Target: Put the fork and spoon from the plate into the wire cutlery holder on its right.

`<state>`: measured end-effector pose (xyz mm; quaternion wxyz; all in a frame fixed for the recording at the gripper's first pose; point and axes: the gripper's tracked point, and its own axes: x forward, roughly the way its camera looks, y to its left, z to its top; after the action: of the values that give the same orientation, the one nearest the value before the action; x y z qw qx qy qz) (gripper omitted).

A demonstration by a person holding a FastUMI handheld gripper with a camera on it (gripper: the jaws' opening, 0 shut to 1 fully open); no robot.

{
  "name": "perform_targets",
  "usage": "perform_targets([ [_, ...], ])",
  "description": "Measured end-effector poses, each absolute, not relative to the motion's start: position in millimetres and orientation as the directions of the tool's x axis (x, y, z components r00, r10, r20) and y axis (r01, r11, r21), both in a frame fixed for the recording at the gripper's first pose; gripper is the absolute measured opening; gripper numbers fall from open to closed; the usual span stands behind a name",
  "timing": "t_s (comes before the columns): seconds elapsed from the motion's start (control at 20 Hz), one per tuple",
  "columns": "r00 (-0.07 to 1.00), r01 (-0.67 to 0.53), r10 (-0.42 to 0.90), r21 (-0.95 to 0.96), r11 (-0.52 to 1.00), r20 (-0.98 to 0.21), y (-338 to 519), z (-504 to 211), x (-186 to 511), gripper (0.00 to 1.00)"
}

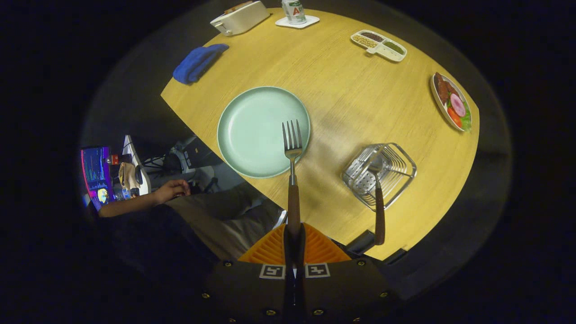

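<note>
1. The camera rides on the gripper, looking forward along its closed fingers, which pinch the fork; 
2. It faces steeply down from well above the table; the fisheye takes in nearly the whole tabletop.

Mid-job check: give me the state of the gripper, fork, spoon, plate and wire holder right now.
gripper: shut on the fork's brown handle.
fork: held lifted, tines pointing ahead over the plate's near edge.
spoon: already in the holder, bowl down, handle leaning out over its near rim.
plate: flat on the table, nothing resting on it.
wire cutlery holder: standing on the table right of the plate, holding the spoon.
</note>
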<state>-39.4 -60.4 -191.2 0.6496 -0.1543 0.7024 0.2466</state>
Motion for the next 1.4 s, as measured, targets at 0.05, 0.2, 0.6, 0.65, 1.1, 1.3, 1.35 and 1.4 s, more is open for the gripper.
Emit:
perform_targets([
  [0.05, -0.11, -0.524, 0.1, 0.143, 0.84, -0.989, -70, -185, -39, 0.02],
  [0.2, -0.121, -0.471, 0.112, 0.157, 0.868, -0.986, -93, -168, -36, 0.02],
  [0.6, -0.195, -0.372, 0.061, 0.132, 0.919, -0.979, -163, -161, -32, 0.02],
  [0.65, -0.208, -0.362, 0.052, 0.127, 0.923, -0.977, -167, -166, -34, 0.02],
  [1.1, -0.33, -0.39, -0.024, 0.113, 0.914, -0.944, -172, -198, -3, 0.02],
  [1.3, -0.374, -0.404, -0.044, 0.12, 0.907, -0.927, -165, -206, 10, 0.02],
  [1.35, -0.38, -0.411, -0.054, 0.116, 0.904, -0.924, -163, -208, 14, 0.02],
  [1.4, -0.385, -0.428, -0.078, 0.103, 0.898, -0.92, -164, -210, 17, 0.02],
])
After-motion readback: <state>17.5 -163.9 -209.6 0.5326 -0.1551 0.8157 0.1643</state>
